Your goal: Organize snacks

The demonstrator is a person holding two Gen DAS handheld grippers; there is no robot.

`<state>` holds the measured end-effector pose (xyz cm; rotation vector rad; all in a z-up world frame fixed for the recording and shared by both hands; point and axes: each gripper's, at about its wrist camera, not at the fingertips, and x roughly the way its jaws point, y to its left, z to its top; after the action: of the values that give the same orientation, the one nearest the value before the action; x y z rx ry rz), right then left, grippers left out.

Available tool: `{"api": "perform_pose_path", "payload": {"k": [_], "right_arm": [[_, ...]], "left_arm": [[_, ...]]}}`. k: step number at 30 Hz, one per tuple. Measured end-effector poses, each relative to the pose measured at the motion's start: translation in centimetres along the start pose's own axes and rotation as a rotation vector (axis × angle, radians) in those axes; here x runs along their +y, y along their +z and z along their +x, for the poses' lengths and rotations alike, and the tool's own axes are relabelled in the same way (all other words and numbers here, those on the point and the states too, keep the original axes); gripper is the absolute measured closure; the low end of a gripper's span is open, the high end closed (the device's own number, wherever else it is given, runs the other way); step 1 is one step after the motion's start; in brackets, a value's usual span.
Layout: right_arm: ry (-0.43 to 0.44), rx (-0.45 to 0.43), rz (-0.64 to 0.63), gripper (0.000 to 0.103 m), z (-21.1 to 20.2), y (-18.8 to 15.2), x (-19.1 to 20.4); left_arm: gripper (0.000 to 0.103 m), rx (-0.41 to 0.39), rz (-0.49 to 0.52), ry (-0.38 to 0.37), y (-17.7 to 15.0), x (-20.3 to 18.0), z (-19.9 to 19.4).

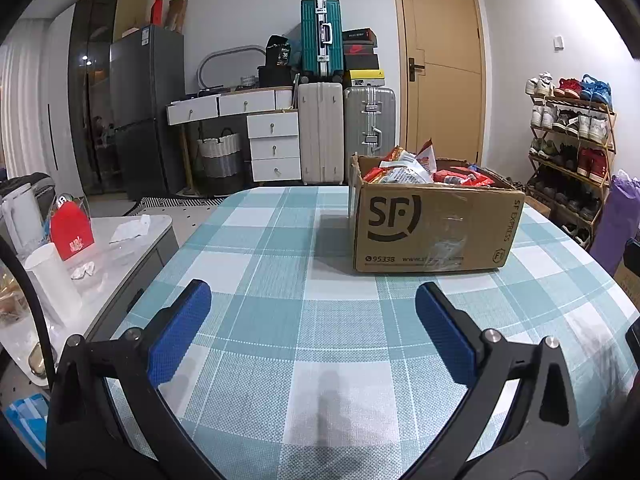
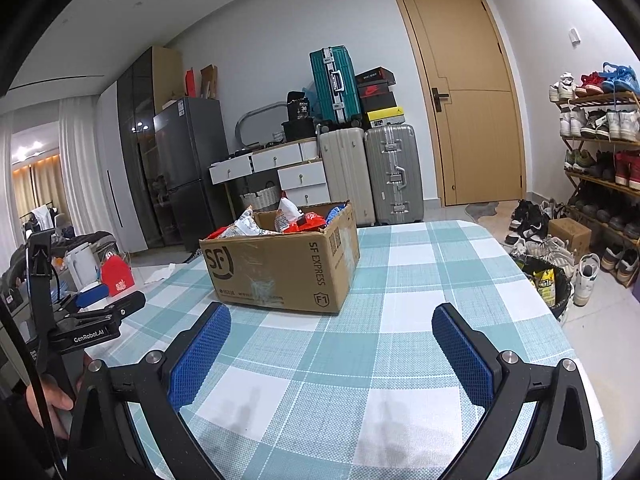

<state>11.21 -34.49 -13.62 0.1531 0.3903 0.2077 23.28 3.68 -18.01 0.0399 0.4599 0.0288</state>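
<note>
**Both grippers hovering wide apart before a box of snacks**

A cardboard box (image 1: 434,226) is sitting on a table covered with a blue-and-white checked tablecloth (image 1: 280,248). Its top flaps are standing open, and snack packets (image 1: 404,168) in red, white and orange wrappers are poking up above its rim. The box is printed with a large "SF" logo on the side facing the cameras.

The left gripper (image 1: 313,304) is hanging over the near part of the table, its blue-padded jaws spread wide with nothing between them; the box is lying ahead and a little to its right, well apart from the fingertips. The right gripper (image 2: 331,322) is likewise hovering above the cloth with its jaws spread wide and holding nothing, and the box is standing ahead and slightly to its left, nearer than in the other view but not touching.

In the right wrist view, the left gripper (image 2: 92,304) is showing at the left edge, with a person's hand (image 2: 56,404) gripping its handle below.

Behind the table, suitcases (image 1: 344,132) are standing by a wooden door (image 1: 440,64), and a shoe rack (image 1: 568,140) is lining the right wall.
</note>
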Motion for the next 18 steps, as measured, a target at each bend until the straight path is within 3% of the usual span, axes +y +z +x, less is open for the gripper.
{"api": "perform_pose_path", "payload": {"k": [18], "right_arm": [[-0.013,-0.006,-0.016,0.0,-0.14,-0.38,0.46]], "left_arm": [[0.001,0.01,-0.005,-0.007,0.03,-0.1,0.44]]}}
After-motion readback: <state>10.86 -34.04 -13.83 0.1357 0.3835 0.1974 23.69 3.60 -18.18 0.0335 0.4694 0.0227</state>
